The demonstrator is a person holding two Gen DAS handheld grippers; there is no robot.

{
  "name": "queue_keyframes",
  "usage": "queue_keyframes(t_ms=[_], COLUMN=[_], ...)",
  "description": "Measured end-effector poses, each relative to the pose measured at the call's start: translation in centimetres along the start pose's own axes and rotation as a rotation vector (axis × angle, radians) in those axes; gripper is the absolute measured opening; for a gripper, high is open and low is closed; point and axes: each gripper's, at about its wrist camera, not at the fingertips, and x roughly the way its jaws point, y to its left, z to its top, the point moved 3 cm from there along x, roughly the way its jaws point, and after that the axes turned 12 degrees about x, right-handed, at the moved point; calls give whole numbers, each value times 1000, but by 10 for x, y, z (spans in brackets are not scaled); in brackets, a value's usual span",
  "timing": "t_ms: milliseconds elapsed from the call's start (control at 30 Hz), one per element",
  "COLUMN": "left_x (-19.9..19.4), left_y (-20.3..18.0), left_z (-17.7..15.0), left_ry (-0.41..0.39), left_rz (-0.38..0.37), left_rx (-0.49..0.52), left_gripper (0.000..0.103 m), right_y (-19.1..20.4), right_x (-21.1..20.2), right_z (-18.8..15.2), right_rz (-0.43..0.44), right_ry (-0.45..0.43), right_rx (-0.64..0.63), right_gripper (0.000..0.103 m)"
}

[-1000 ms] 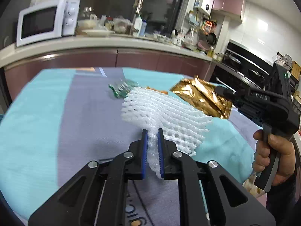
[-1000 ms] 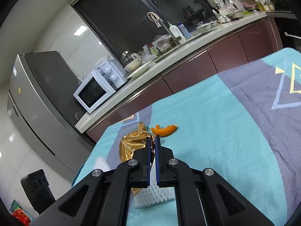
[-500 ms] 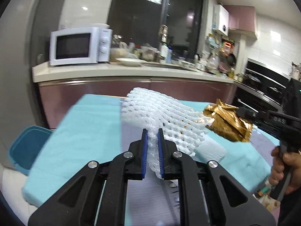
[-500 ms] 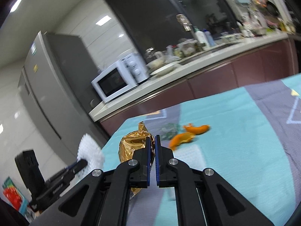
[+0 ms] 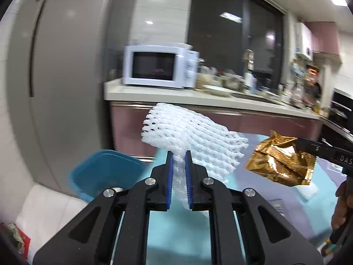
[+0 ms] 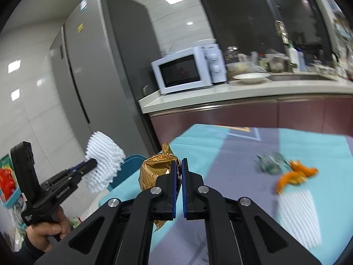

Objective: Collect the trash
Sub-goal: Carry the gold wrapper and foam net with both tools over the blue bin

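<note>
Trash in hand: white foam fruit net [image 5: 194,139] and crumpled gold foil wrapper [image 5: 280,163], both held up in the air, side by side.
Left gripper [image 5: 178,172]: blue pads pinching the net's bunched tail; net fans out above the fingertips.
Right gripper [image 6: 179,176]: jaws pressed together on the wrapper's edge; wrapper hangs to the left of the fingers.
Bin: blue plastic tub [image 5: 103,172] on the floor, below and left of the net, beside the table.
Trash on table: second foam net [image 6: 297,216], orange peel [image 6: 293,174], crumpled green wrapper [image 6: 270,162], lying close together on the teal-and-grey tablecloth [image 6: 220,154].
Background: white microwave [image 5: 158,66] on the counter, grey refrigerator [image 6: 106,66].
</note>
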Motion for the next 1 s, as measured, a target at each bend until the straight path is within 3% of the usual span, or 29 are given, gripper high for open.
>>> queue_keyframes(t_ms=[367, 600, 1000], left_x=[32, 90, 175], left_y=[130, 171, 198], left_z=[-24, -45, -80], left_ry=[92, 197, 349], left_rz=[237, 270, 263], left_rx=[1, -9, -72], left_gripper=[11, 11, 12], right_y=[83, 118, 162], right_x=[120, 198, 314], right_z=[12, 7, -20], right_rz=[95, 85, -37], right_ry=[124, 219, 394], right_rx=[-168, -237, -354], right_gripper=[3, 3, 3])
